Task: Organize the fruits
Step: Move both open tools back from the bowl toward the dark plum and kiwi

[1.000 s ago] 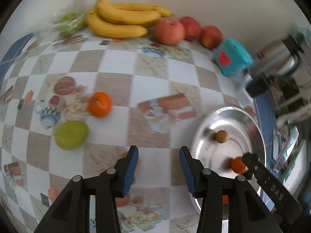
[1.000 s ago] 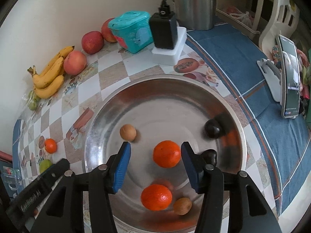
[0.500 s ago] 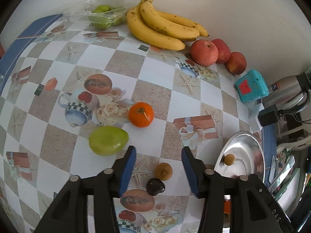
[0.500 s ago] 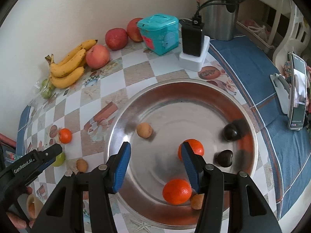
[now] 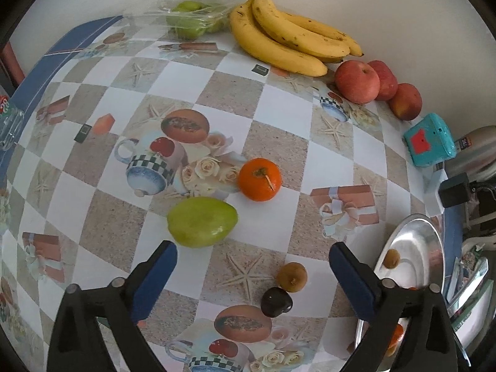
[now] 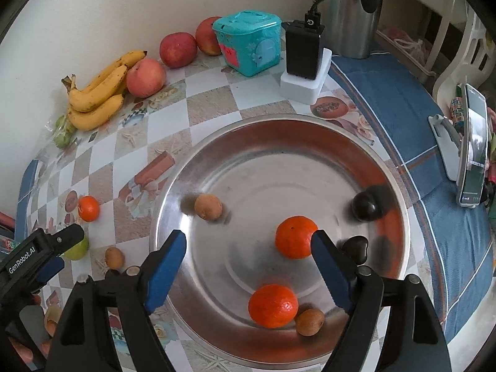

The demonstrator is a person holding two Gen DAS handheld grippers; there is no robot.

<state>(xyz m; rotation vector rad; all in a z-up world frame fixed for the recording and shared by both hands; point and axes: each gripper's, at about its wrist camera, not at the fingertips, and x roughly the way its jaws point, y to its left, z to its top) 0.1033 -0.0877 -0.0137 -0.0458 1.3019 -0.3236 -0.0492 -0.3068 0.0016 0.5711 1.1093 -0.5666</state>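
My left gripper (image 5: 252,257) hangs over the checked tablecloth with its jaws opening wide and nothing held. Under the gap lie a small brown fruit (image 5: 292,276) and a dark fruit (image 5: 276,301). A green fruit (image 5: 203,221) and an orange (image 5: 259,179) lie just beyond. My right gripper (image 6: 248,241) hovers over the steel tray (image 6: 279,130), jaws opening, pads touching nothing. In the tray lie two oranges (image 6: 296,237) (image 6: 272,305), two brown fruits (image 6: 208,206) (image 6: 310,321) and two dark fruits (image 6: 365,206) (image 6: 356,248). One orange lies beside the right finger.
Bananas (image 5: 288,40), three red apples (image 5: 356,82) and bagged green fruit (image 5: 189,18) line the wall. A teal box (image 6: 248,46), a black charger on a white block (image 6: 305,52) and a steel flask stand behind the tray. A phone on a stand (image 6: 471,145) is at the right.
Both grippers' jaws have spread wider. The left view swung from the tray to the loose fruits on the cloth. The orange between the right fingers has rolled right on the tray.
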